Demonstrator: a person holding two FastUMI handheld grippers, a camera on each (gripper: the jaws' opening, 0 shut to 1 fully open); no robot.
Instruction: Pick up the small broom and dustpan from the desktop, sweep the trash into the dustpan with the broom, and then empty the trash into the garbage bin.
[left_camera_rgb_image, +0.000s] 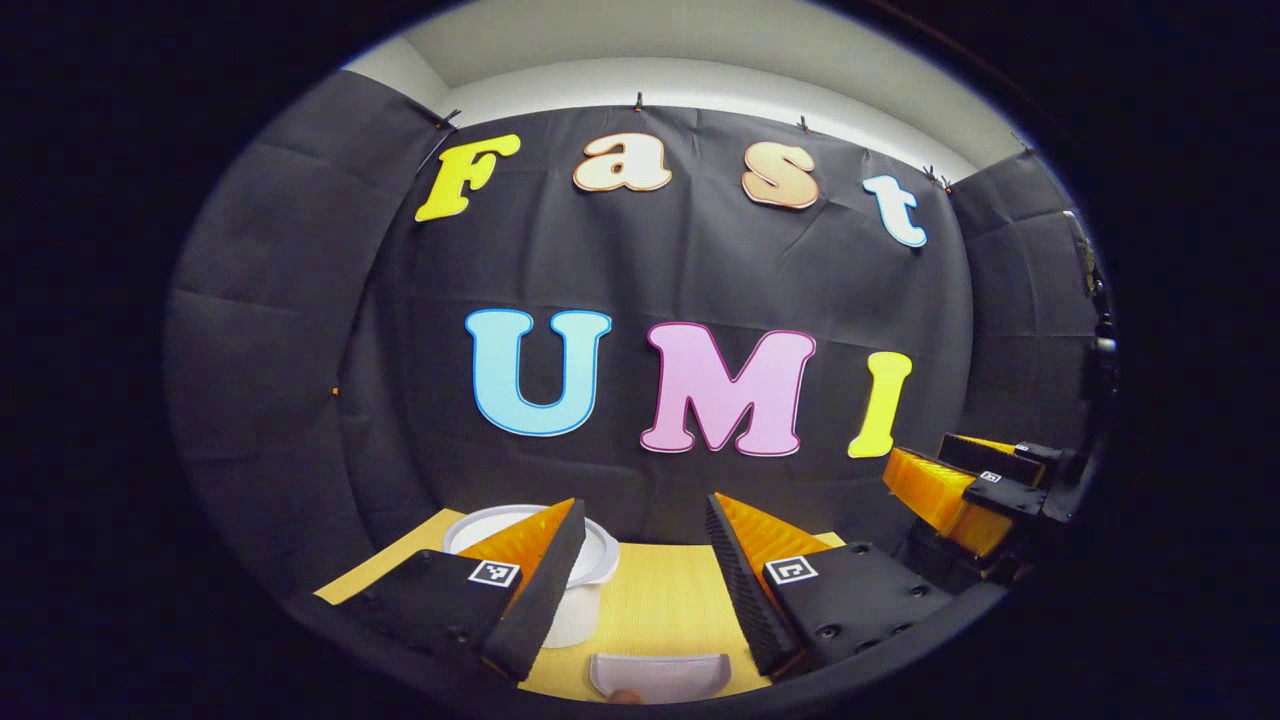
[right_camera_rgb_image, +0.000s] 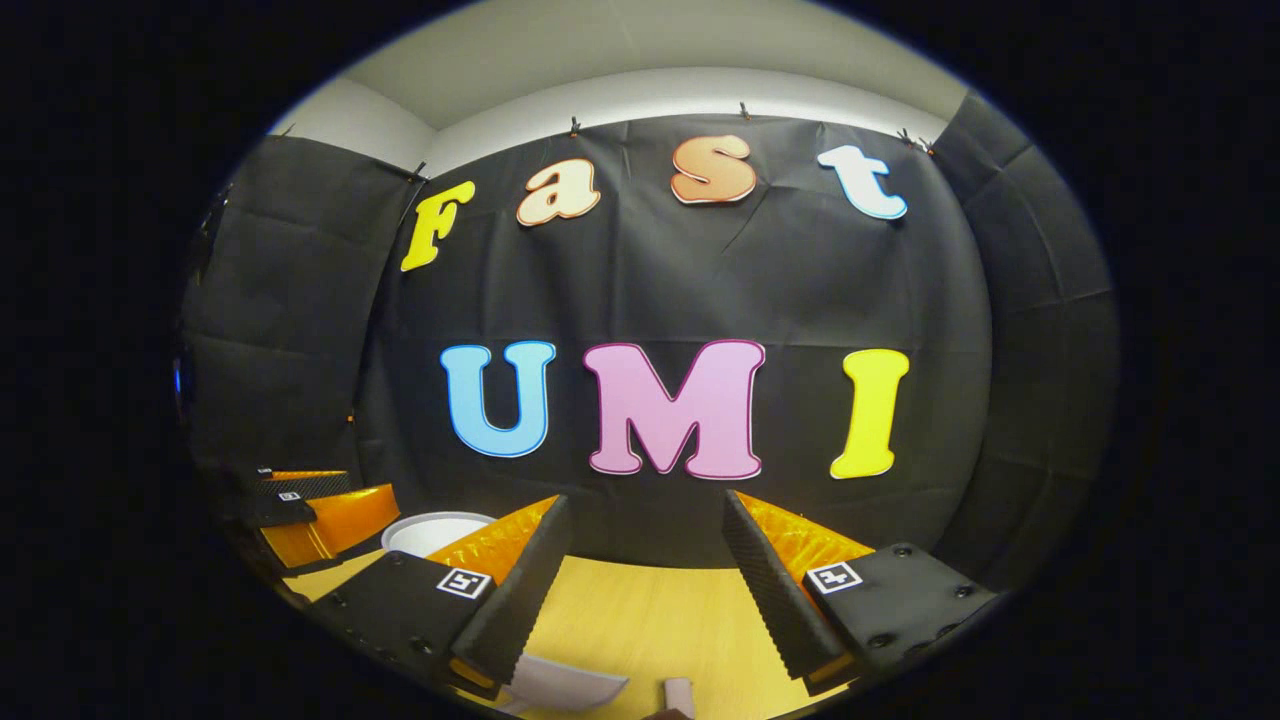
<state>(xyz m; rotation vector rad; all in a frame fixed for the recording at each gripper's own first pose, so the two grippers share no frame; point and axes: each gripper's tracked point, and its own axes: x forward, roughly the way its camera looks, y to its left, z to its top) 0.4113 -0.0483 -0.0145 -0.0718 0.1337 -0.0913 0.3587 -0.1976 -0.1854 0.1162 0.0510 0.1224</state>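
At the bottom edge of the left gripper view, your left gripper (left_camera_rgb_image: 645, 575) stands with its jaws spread wide and nothing between them. Just below the gap, a pale curved piece, apparently the dustpan (left_camera_rgb_image: 660, 675), lies on the wooden desktop (left_camera_rgb_image: 655, 610); the picture cuts it off, so its full shape cannot be confirmed. Beyond your left finger, a white garbage bin (left_camera_rgb_image: 590, 570) stands upright on the desktop, partly hidden by that finger. Its rim is round and its mouth faces up. Farther right in the same view, your right gripper (left_camera_rgb_image: 965, 490) hangs near the desktop's right end, tilted, well apart from the bin.

At the bottom of the right gripper view, your right gripper (right_camera_rgb_image: 645, 590) is likewise wide open and holds nothing. Below its left finger, the same pale curved piece (right_camera_rgb_image: 560, 685) lies on the desktop (right_camera_rgb_image: 650, 620). Just to its right, a short pale stub (right_camera_rgb_image: 680, 695) shows at the frame's lower edge; whether it is the broom handle cannot be told. Past the left finger, the bin's white rim (right_camera_rgb_image: 430, 530) shows near the desktop's far left. Your left gripper (right_camera_rgb_image: 320, 510) hangs just beside it, at the view's left margin. Behind everything, the black cloth wall (right_camera_rgb_image: 700, 290) closes the booth.
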